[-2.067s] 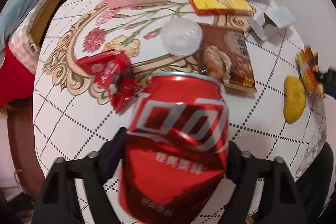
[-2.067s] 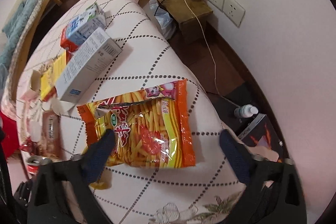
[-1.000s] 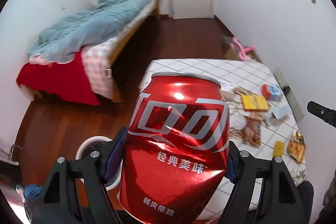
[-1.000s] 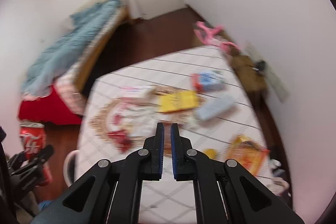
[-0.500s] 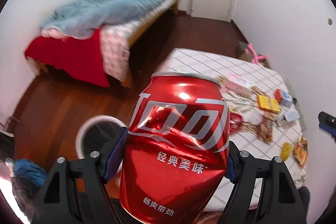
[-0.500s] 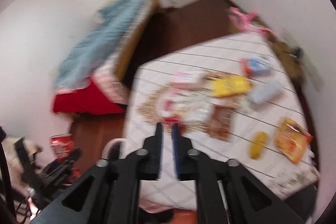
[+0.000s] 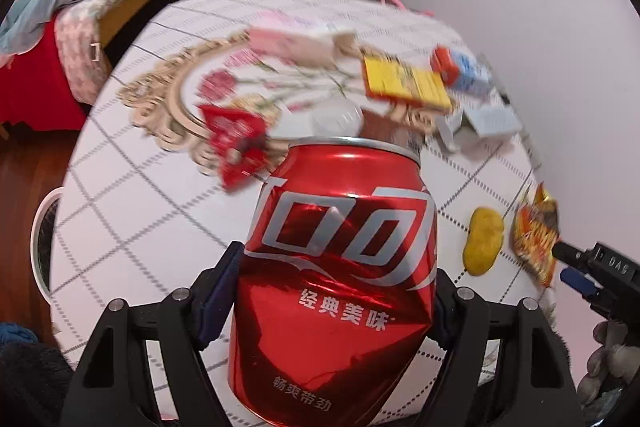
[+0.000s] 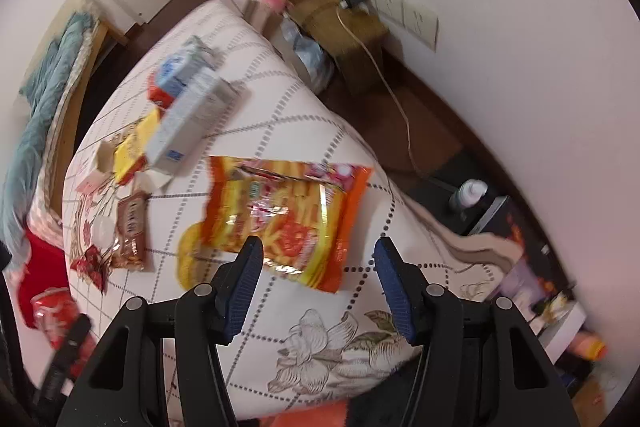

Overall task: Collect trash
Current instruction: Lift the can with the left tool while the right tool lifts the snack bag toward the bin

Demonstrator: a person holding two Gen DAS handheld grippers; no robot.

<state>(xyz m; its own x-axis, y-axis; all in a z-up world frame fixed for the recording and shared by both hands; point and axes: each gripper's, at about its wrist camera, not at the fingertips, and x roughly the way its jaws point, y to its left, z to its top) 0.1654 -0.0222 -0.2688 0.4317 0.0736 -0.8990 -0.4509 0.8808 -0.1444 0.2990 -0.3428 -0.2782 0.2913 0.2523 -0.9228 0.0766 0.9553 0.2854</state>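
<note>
My left gripper (image 7: 334,291) is shut on a dented red cola can (image 7: 340,275), held upright above the near side of the table (image 7: 132,195). The can also shows in the right wrist view (image 8: 52,311) at the lower left. My right gripper (image 8: 318,287) is open, just above the near end of an orange snack bag (image 8: 288,215) that lies on the table (image 8: 328,347). The bag also shows in the left wrist view (image 7: 534,239), with the right gripper's fingers (image 7: 576,261) beside it.
On the table lie a red wrapper (image 7: 236,143), a clear lid (image 7: 336,117), a yellow box (image 7: 404,83), a pink box (image 7: 292,41), a red-blue carton (image 7: 460,67), a grey box (image 8: 192,119), a brown packet (image 8: 130,231) and a yellow peel (image 7: 482,241). A white bin rim (image 7: 38,239) stands left of the table.
Both grippers have swung from looking across the room to hanging over the table. My right gripper has opened above the snack bag. The left still holds the can.
</note>
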